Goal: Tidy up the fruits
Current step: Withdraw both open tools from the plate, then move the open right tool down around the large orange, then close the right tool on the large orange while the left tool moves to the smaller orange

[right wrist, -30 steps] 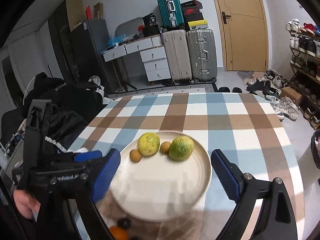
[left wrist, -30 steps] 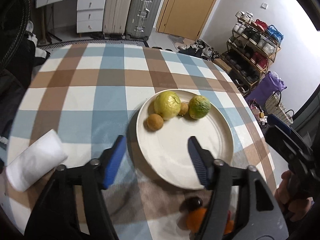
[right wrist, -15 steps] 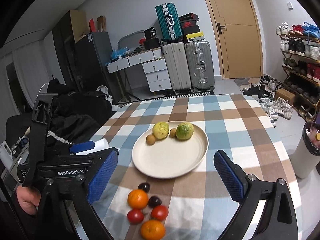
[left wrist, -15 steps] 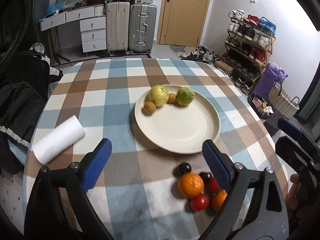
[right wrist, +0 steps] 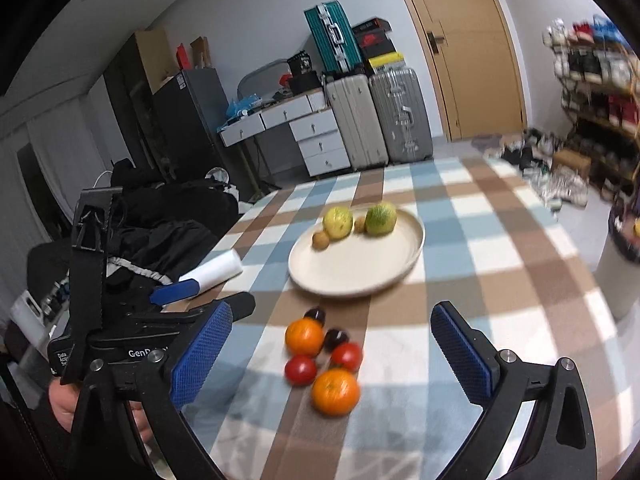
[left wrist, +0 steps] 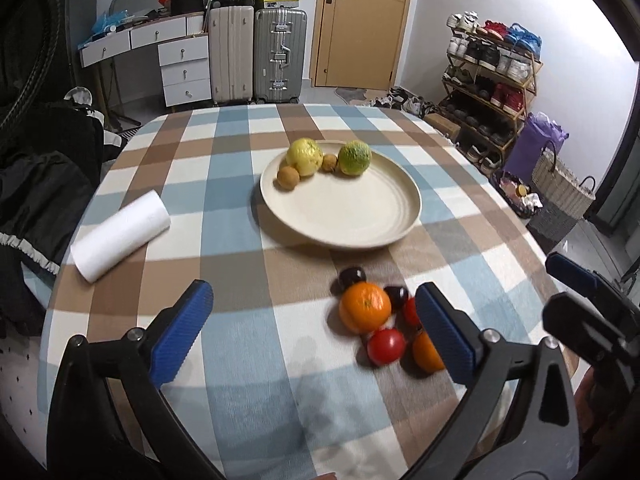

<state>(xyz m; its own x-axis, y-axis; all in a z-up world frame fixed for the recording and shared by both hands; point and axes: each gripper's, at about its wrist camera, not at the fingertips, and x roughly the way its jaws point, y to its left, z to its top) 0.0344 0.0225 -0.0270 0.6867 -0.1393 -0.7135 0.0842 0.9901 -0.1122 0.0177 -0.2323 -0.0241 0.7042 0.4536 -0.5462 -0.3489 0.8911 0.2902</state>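
Left hand-held gripper: released, its jaws having just been opening; nothing lies between the blue pads, which hang above the checked cloth.
Right hand-held gripper: released, jaws spread wide with nothing pressed between them; the loose fruit appears in the gap, lying on the bench beyond.
Bench: round top under a blue, brown and white checked cloth.
Plate: cream, near the bench's middle; at its far rim sit a yellow fruit, a green fruit and two small brown fruits, close together.
Loose fruit: on the cloth just in front of the plate, a tight cluster of two oranges, two tomatoes and two dark plums.
Paper roll: white, lying on its side, well apart from the plate.
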